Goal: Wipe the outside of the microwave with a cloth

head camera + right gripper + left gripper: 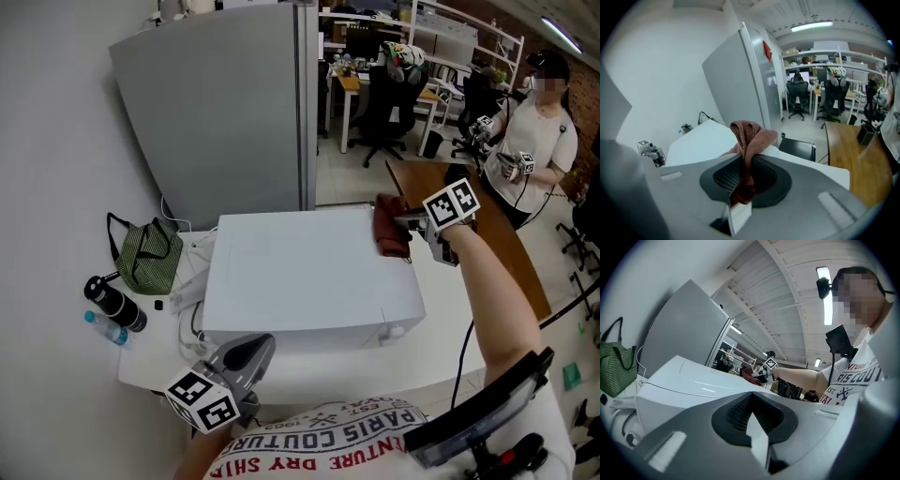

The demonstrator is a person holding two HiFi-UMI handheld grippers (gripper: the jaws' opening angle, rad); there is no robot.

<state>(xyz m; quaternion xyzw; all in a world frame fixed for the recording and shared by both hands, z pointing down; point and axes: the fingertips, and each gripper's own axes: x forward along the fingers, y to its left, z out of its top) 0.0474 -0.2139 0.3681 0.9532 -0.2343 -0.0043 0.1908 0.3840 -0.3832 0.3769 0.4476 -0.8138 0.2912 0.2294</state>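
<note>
The tall grey cabinet (216,103) filled the upper left of the head view. Below it, the white microwave (309,277) sat at frame centre on a white table (441,319). A green striped bag (148,253) stood just beside the microwave at frame left. The right gripper (417,225), at upper right of centre, was pinching a reddish-brown cloth (390,227). The cloth appeared to rest on the upper right corner of the microwave's top. The right gripper view confirmed the cloth (747,140) bunched between the jaws. The left gripper (239,361), at lower left below the microwave's front edge, had its jaws pressed together on nothing. A dark bottle (114,302) lay at far left. Assessment: wiping of the top was in hand. The stroke would be best with the cloth pressed flat, passes overlapping across the panel, and the jaw tips kept off the casing.
</note>
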